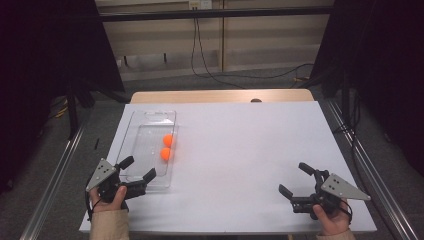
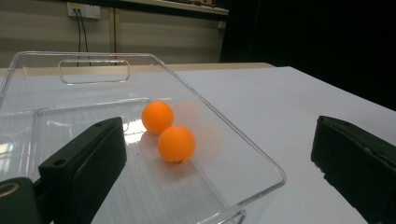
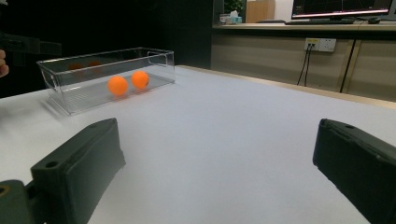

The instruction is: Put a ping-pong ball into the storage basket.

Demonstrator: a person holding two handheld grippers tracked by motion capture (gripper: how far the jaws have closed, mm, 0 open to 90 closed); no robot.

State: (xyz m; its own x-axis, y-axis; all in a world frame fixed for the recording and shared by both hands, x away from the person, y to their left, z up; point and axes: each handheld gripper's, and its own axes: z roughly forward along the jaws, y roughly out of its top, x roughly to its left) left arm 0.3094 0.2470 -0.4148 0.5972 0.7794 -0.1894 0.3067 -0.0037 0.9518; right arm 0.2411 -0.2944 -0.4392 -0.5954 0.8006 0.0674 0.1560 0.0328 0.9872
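Note:
A clear plastic tray (image 1: 145, 120) lies on the left part of the white table, long side running away from me. Two orange balls rest inside against its right wall: the far ball (image 1: 168, 140) (image 2: 157, 117) (image 3: 140, 79) and the near ball (image 1: 165, 153) (image 2: 176, 144) (image 3: 117, 86). My left gripper (image 1: 138, 168) (image 2: 219, 172) is open at the tray's near end (image 2: 261, 186), its jaws straddling the near right corner. My right gripper (image 1: 295, 179) (image 3: 219, 172) is open near the table's front right, holding nothing, facing the tray (image 3: 60, 70).
The white table sheet (image 1: 250, 145) stretches bare between the tray and my right gripper. A wooden strip (image 1: 220, 96) edges the far side. Metal rails (image 1: 55, 170) run along both sides of the table. Cables hang down the wall behind.

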